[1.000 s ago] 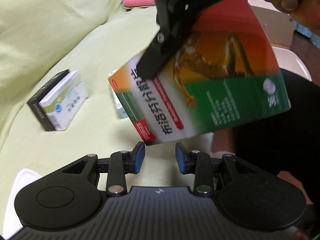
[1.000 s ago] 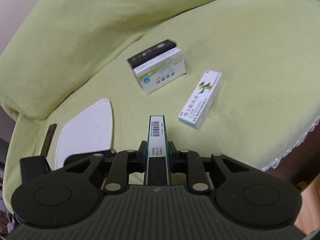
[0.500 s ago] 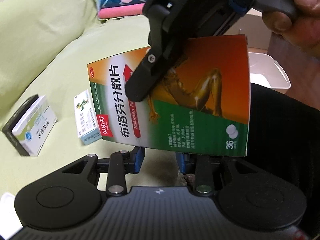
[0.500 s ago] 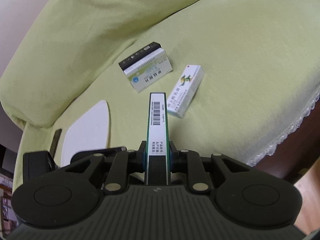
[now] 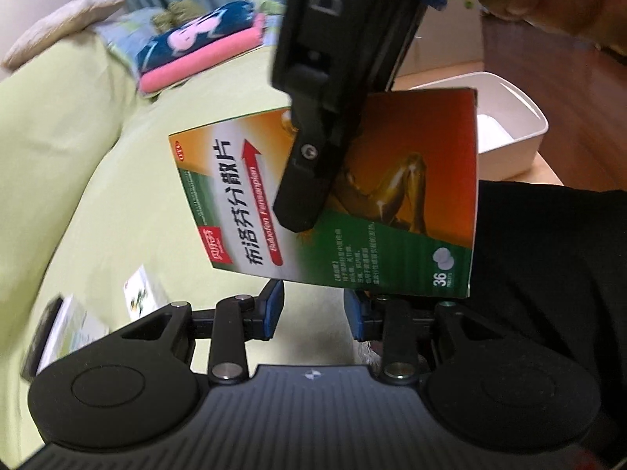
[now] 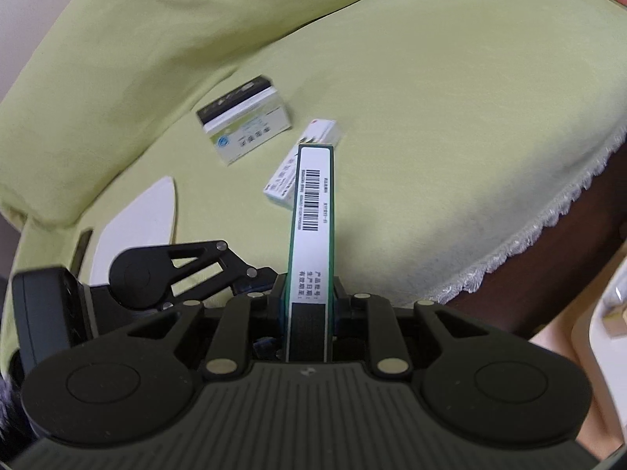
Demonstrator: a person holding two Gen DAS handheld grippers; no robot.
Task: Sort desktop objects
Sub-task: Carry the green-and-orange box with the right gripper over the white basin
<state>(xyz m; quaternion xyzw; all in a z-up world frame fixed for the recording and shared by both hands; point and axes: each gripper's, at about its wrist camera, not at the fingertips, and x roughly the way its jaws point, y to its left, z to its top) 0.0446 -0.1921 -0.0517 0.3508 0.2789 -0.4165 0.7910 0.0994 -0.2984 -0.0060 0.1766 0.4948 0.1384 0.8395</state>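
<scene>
In the left wrist view, a large orange-and-green medicine box (image 5: 392, 211) hangs in the air, clamped by my right gripper, whose black finger (image 5: 309, 180) crosses its face. My left gripper (image 5: 313, 309) is open just below the box, with nothing between its blue pads. In the right wrist view, the right gripper (image 6: 309, 297) is shut on the same box, seen edge-on with its barcode (image 6: 312, 211). On the green cushion beyond lie a small white box (image 6: 290, 172) and a stacked black-and-white pair of boxes (image 6: 247, 121).
A white bin (image 5: 505, 125) stands on the wooden floor at the right. Folded pink and blue cloths (image 5: 200, 51) lie at the cushion's far end. A white lid (image 6: 137, 223) lies near the cushion's left end. A hand (image 5: 548, 0) holds the right gripper.
The right gripper has carried the big box up and right, away from the cushion and toward the bin. The left gripper stays open below it; its view swung right.
</scene>
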